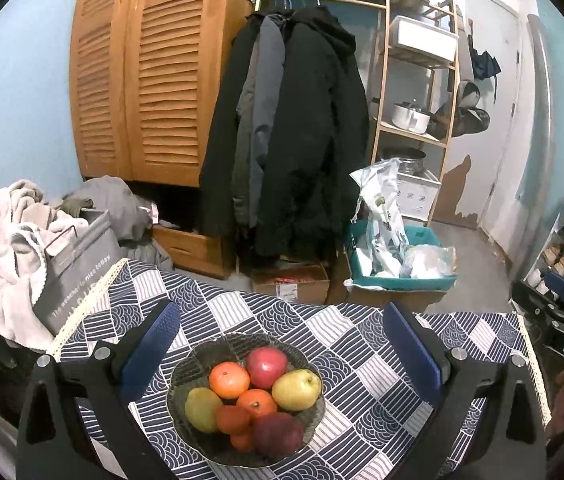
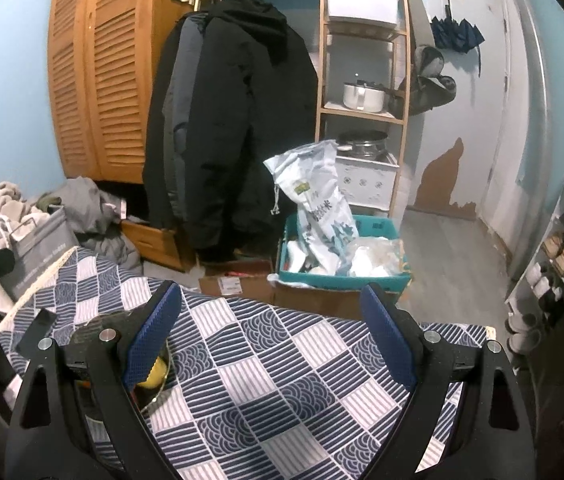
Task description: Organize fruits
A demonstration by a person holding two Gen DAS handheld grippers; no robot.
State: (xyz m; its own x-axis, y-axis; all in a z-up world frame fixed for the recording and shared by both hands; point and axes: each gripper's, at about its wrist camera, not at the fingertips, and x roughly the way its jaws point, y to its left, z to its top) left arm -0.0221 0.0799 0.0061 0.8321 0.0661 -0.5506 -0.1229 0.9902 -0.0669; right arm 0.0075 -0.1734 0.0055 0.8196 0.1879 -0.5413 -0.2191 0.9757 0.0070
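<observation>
Our left tongs point(image 1: 282, 356) spread wide above the fruit bowl point(image 1: 201, 364), our right tongs point(image 2: 269, 344) released, empty, over the checked surface point(image 2: 282, 380)

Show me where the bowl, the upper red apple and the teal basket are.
bowl point(image 1: 185, 364): left wrist view, on its bare upper left rim.
upper red apple point(image 1: 266, 366): left wrist view, on its middle.
teal basket point(image 2: 382, 228): right wrist view, on its back wall.

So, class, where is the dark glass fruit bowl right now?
Left wrist view: the dark glass fruit bowl sits bottom centre on the blue patterned tablecloth, between the open left claw.
</observation>
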